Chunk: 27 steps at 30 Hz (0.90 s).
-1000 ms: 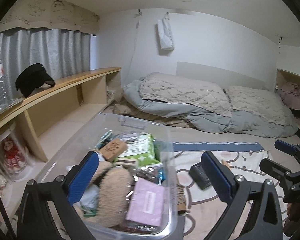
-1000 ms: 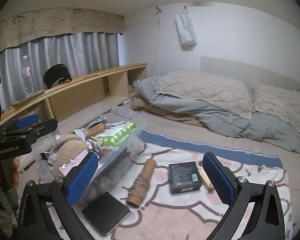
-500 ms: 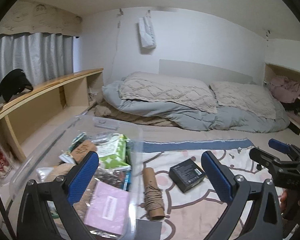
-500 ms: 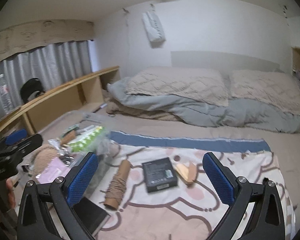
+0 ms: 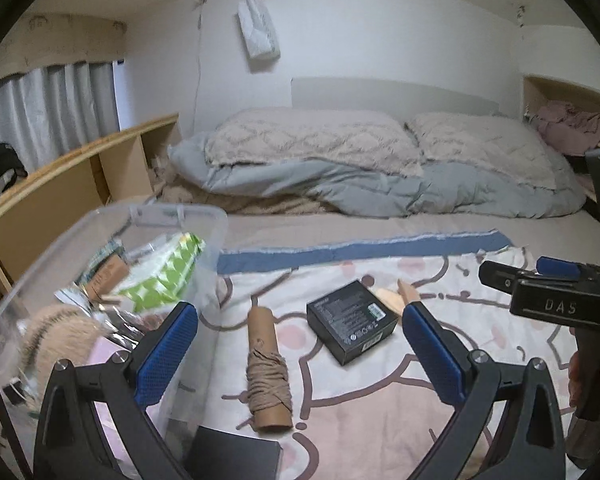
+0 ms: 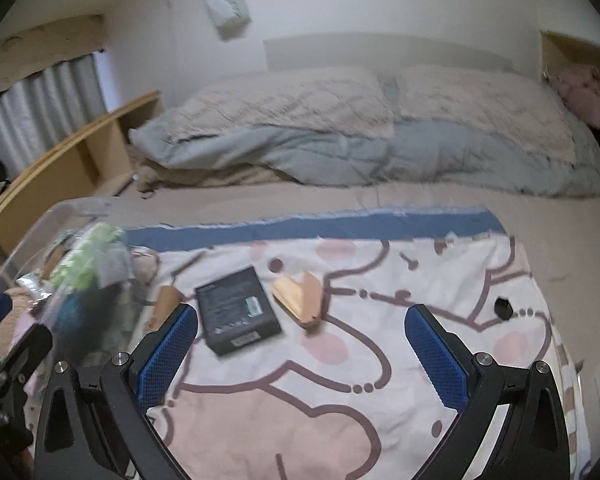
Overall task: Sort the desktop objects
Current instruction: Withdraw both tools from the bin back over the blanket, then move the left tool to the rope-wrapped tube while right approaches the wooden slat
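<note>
My left gripper (image 5: pixel 300 344) hangs wide and empty over the patterned cloth (image 5: pixel 380 392) on the bed, and my right gripper (image 6: pixel 300 346) is just as wide, holding nothing. A black box (image 6: pixel 236 310) lies mid-cloth, a wooden piece (image 6: pixel 298 296) just beside it on the right. The twine-wrapped cardboard tube (image 5: pixel 268 364) lies between the box and the clear bin (image 5: pixel 180 216) at the cloth's left edge, already crowded with items.
</note>
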{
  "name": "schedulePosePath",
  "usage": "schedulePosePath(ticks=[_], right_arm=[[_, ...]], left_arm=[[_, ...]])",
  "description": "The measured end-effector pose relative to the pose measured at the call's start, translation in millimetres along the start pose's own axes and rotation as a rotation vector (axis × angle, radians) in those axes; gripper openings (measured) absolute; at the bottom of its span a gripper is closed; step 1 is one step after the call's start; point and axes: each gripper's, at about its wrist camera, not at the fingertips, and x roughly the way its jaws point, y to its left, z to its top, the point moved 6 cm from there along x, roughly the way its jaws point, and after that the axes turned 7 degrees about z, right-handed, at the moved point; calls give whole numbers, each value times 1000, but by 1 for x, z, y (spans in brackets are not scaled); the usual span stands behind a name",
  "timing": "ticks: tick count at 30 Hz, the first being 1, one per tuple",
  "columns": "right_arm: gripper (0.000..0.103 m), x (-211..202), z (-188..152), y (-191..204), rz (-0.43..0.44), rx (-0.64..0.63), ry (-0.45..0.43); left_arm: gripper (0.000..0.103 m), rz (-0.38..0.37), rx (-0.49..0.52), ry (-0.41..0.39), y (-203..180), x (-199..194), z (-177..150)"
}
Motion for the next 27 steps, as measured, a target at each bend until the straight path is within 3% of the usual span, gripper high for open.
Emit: schedulePosePath(ticks=[3, 5, 8, 16, 23, 27], right_arm=[[78, 20, -4, -10, -17, 27, 53], [78, 34, -6, -16, -19, 45, 79], [62, 51, -5, -19, -11, 50, 111], [52, 99, -15, -17, -18, 41, 184], [52, 116, -14, -29, -53, 89, 182], [52, 126, -13, -33, -24, 113, 184]], left_arm=[[103, 16, -22, 56, -5, 20, -10], [103, 43, -49, 115, -7, 36, -19], [103, 56, -84, 198, -12, 58, -34], [103, 125, -69, 247, -17, 98, -53], [103, 176, -44, 309, -9, 130, -72], [103, 210, -58, 349, -2, 144, -84]])
